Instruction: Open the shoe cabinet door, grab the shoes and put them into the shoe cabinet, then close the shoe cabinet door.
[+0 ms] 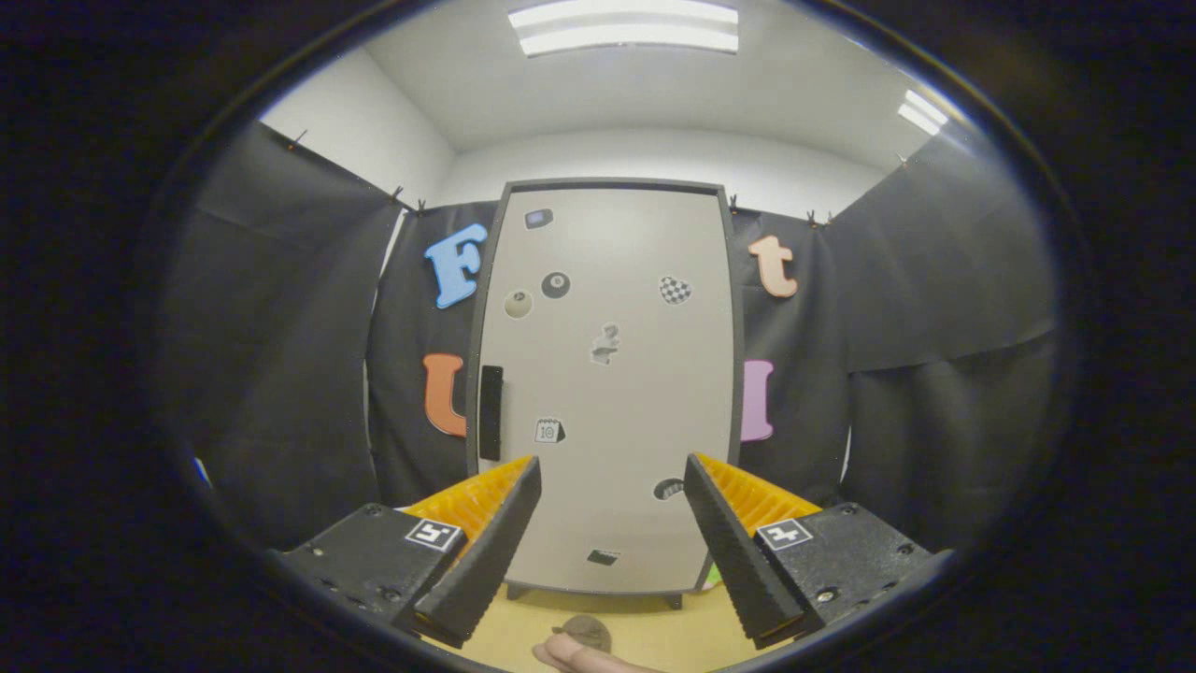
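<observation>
The cabinet [607,393], its pale door [617,308] shut and dotted with small stickers [605,343], is standing upright on short feet on the yellow floor [523,626], against the black cloth wall [280,355] and well beyond the gripper [612,472]. The gripper is pointing at the lower half of the door with its fingers [486,551] spread wide and gripping nothing. A dark handle [491,412] is sitting on the door's left edge, just above the left fingertip, and a fingertip of a hand [584,657] is showing low between the fingers, touching a small dark object [584,633] that cannot be identified.
</observation>
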`<state>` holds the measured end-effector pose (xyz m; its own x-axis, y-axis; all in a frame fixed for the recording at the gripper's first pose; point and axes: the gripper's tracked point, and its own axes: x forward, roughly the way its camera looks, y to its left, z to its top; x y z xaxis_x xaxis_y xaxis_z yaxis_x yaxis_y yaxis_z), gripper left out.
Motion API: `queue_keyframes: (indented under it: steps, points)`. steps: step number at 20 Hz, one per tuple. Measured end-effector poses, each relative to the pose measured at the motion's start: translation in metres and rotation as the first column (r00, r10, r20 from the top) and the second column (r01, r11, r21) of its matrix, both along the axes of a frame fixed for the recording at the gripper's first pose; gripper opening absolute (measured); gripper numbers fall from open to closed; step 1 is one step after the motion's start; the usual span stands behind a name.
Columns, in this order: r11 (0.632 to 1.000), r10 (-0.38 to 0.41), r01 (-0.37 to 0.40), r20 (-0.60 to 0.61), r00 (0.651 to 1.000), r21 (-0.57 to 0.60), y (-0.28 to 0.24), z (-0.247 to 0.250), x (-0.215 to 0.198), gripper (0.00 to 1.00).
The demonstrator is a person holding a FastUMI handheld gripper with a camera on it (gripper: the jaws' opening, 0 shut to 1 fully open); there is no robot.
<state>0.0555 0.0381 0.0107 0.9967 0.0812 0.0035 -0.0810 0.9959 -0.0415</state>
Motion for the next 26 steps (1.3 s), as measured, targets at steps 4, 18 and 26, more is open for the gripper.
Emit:
queue_keyframes:
  steps: [4, 18, 26]
  points:
    - [0.998, 0.054, -0.054, 0.008, 0.998, 0.012, 0.037, 0.013, 0.042, 1.00]
    - [0.996, 0.084, -0.081, -0.138, 0.987, 0.023, 0.135, -0.029, 0.187, 1.00]
    - [0.997, 0.081, -0.081, -0.158, 0.984, 0.011, 0.148, -0.042, 0.209, 0.71]
